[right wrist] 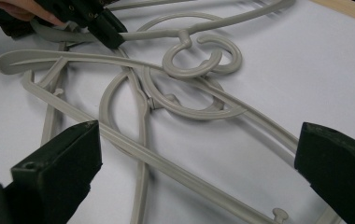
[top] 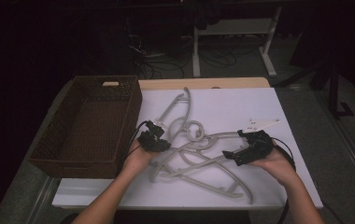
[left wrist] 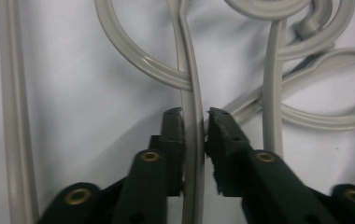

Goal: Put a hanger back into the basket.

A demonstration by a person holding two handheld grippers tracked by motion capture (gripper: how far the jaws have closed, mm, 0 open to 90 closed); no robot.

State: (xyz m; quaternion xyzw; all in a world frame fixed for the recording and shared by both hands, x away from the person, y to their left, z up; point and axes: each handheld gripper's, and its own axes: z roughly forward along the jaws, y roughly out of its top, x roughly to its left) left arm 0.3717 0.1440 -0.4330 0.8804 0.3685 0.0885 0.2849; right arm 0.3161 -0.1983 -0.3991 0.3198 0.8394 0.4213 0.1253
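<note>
Left tool (left wrist: pixel 195 122) is clamping a grey hanger bar (left wrist: pixel 192 93) running lengthwise between its jaws, away from the person. Right tool (right wrist: pixel 199 154) is hovering wide open, gripping nothing. The tangled hangers (top: pixel 199 154), at least three, are lying mid-surface (top: pixel 241 105), white, beside one brown basket (top: pixel 91 126); the room is sitting dark.
</note>
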